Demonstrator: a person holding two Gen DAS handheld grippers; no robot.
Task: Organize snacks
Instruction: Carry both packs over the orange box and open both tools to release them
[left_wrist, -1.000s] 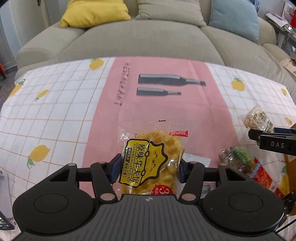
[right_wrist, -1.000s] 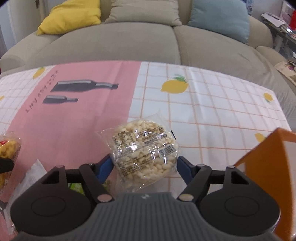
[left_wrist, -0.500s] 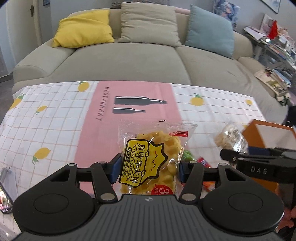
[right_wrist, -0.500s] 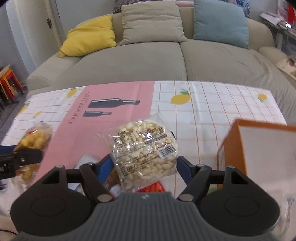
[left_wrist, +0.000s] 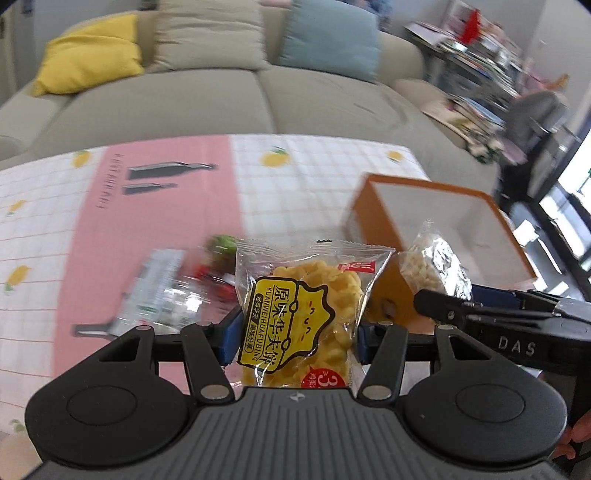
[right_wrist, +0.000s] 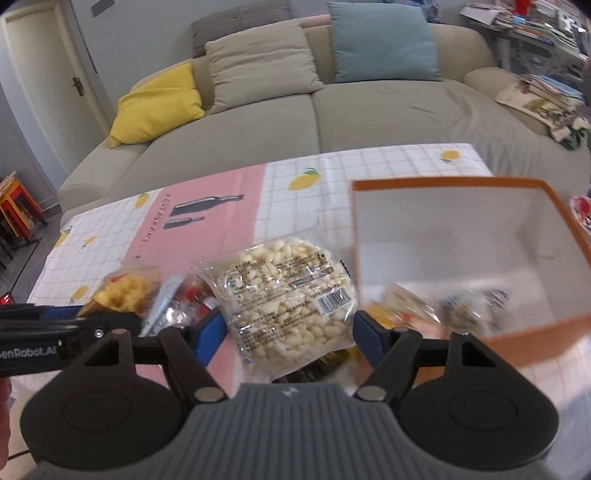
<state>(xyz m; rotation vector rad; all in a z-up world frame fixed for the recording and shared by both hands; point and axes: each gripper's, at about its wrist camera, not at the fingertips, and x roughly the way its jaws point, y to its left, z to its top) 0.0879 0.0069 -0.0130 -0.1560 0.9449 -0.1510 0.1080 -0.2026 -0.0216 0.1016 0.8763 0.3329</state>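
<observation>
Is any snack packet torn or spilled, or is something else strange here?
Nothing stands out. The yellow waffle packet and the rice puff packet look sealed and whole, each clamped in jaws. The orange box stands upright, and a few packets lie inside it.

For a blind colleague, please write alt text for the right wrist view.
The right gripper holds a clear packet of white puffed snacks above a lemon-print tablecloth, beside an open orange box with blurred packets inside. The left gripper carries a yellow snack packet at left; a beige sofa stands behind.
</observation>
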